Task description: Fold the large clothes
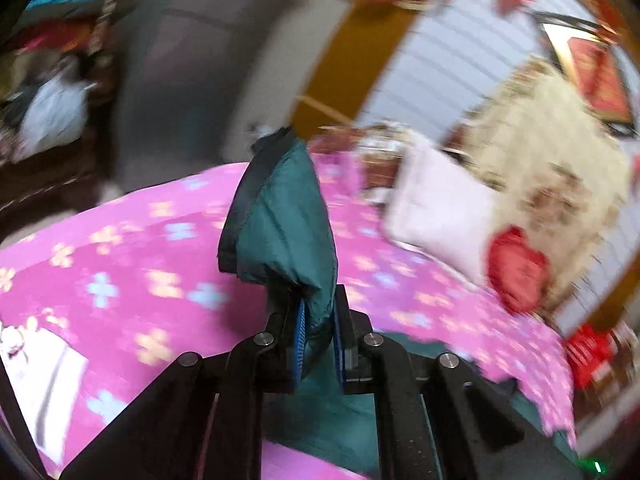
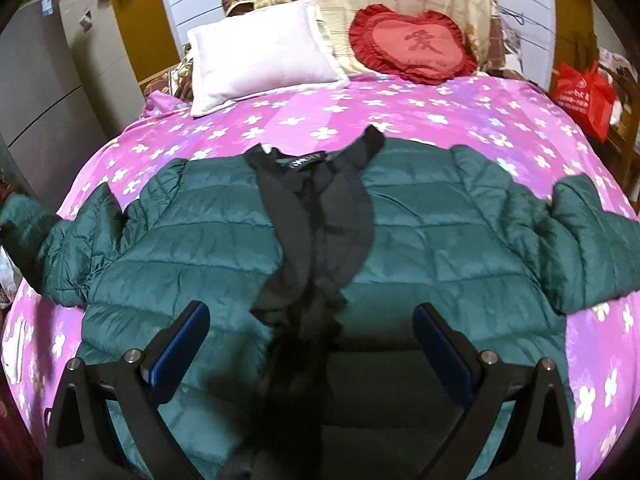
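Note:
A dark green quilted jacket (image 2: 420, 232) lies spread front-up on the pink flowered bedspread (image 2: 400, 116), with both sleeves out to the sides and black lining and collar (image 2: 320, 208) showing down the middle. My right gripper (image 2: 312, 320) hangs open above the jacket's lower front, with nothing between its blue pads. In the blurred left wrist view my left gripper (image 1: 318, 344) is shut on a green sleeve end with a black cuff (image 1: 280, 216), lifted off the bedspread (image 1: 120, 264).
A white pillow (image 2: 260, 60) and a red heart cushion (image 2: 412, 44) rest at the head of the bed against a floral cover. A red bag (image 2: 584, 96) stands at the right. A grey cabinet (image 2: 36, 92) is at the left.

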`<state>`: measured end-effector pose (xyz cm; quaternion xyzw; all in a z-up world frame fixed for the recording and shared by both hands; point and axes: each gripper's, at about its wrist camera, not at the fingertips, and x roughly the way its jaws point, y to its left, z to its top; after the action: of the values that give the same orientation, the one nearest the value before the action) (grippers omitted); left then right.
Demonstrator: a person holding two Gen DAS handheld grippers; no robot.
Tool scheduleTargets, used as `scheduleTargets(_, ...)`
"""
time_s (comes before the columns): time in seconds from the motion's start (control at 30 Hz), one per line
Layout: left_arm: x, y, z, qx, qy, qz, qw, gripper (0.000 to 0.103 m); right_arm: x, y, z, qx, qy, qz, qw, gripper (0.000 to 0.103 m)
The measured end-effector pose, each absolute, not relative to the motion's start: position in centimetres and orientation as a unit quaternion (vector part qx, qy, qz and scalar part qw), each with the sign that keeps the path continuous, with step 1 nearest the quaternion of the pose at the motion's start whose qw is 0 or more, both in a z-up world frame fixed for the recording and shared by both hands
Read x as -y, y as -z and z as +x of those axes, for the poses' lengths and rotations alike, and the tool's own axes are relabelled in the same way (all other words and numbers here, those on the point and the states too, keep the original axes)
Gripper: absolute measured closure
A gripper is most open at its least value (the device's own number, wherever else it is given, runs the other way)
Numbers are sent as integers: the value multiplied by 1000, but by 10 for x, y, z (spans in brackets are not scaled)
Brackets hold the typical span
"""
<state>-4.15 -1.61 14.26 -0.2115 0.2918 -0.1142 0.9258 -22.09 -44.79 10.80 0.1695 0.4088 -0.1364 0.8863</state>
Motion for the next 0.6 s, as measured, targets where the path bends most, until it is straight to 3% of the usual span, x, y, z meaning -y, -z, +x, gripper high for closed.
scheduleTargets(0.23, 123, -160, -93, -320, 236, -137, 907, 103, 467, -123, -250, -396, 154, 164, 890, 0)
scheduleTargets(0.6, 261, -108, -133, -384, 294, -50, 874, 103, 503, -126, -289, -380, 177, 181, 890, 0)
